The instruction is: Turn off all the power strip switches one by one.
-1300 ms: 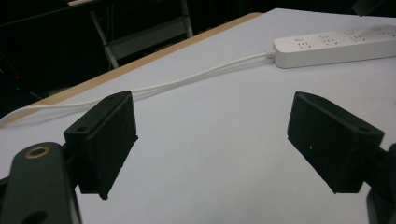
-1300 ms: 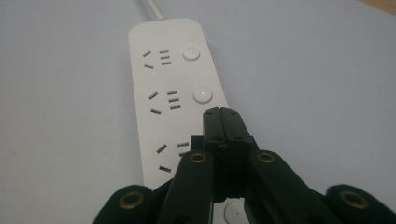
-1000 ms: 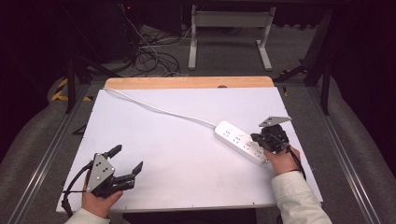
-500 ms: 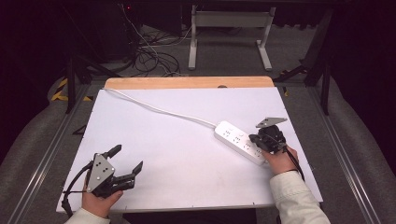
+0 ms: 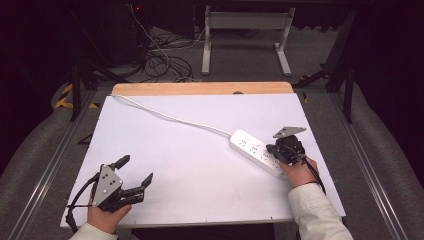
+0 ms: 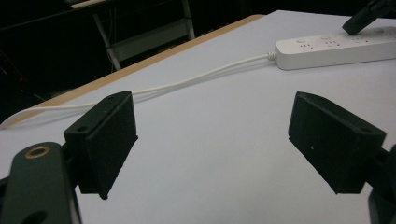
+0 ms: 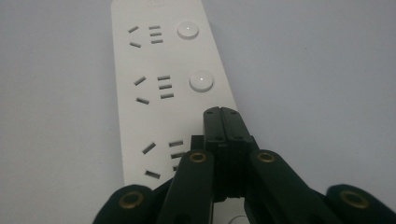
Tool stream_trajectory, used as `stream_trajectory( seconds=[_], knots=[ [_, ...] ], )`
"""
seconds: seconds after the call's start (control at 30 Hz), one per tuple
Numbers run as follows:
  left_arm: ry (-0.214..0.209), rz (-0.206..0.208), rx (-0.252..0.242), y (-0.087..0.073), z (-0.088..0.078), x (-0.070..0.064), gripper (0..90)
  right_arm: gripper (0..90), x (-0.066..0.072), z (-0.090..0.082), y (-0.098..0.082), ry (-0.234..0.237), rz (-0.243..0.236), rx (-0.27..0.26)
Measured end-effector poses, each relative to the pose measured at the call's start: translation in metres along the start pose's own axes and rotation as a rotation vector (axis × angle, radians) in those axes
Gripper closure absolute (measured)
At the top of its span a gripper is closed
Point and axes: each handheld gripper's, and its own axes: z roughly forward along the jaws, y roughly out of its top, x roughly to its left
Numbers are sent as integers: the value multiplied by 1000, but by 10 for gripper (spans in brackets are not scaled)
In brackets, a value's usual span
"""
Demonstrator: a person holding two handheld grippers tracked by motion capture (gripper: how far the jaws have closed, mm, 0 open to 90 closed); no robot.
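Nearest the person, the left gripper (image 5: 131, 176) is held low over the near left corner of the white surface (image 5: 200, 150), its jaws spread wide apart with nothing between them; it seems to be parked there, kept clear of the work. From its own view the bare sheet is seen between the jaws, and the power strip lies well beyond.

Farther in and to the right, the right gripper (image 7: 222, 122) is brought down with its jaws pressed together into a single point, nothing clamped. That closed tip is set on the near end of the white power strip (image 7: 159, 88), over the button beside the nearest socket group, which suggests the jaws are shut to act as a finger for pressing a switch. Two round buttons are left exposed farther up the strip.

Beyond, the strip's white cable (image 5: 170, 117) is trailed diagonally to the far left corner, by the wooden edge (image 5: 200, 88).
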Motion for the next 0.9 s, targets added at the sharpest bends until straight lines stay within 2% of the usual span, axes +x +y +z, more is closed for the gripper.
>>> stream_trajectory(
  seconds=[0.37, 0.5, 0.7, 0.73, 0.77, 0.83, 0.9],
  knots=[
    [2, 0, -2, 0, 0, -1, 160, 900, 1, 0, -2, -13, -12, -8],
    [3, 2, -2, 0, -1, -1, 160, 900, -1, 0, -4, 2, -1, -20],
    [7, 7, -4, 1, -1, 0, 160, 900, 1, 0, -3, -4, -10, -16],
    [7, 1, -7, 1, -1, -1, 160, 900, 0, -3, -3, -7, -9, -43],
    [7, 0, -8, 1, -2, 0, 160, 900, -1, -6, -1, -14, -6, -48],
    [8, -2, -8, 1, -1, 0, 160, 900, -2, -24, 3, -12, 12, -175],
    [9, -2, -4, 1, 0, 1, 160, 900, -2, -33, 9, -8, 20, -208]
  ],
)
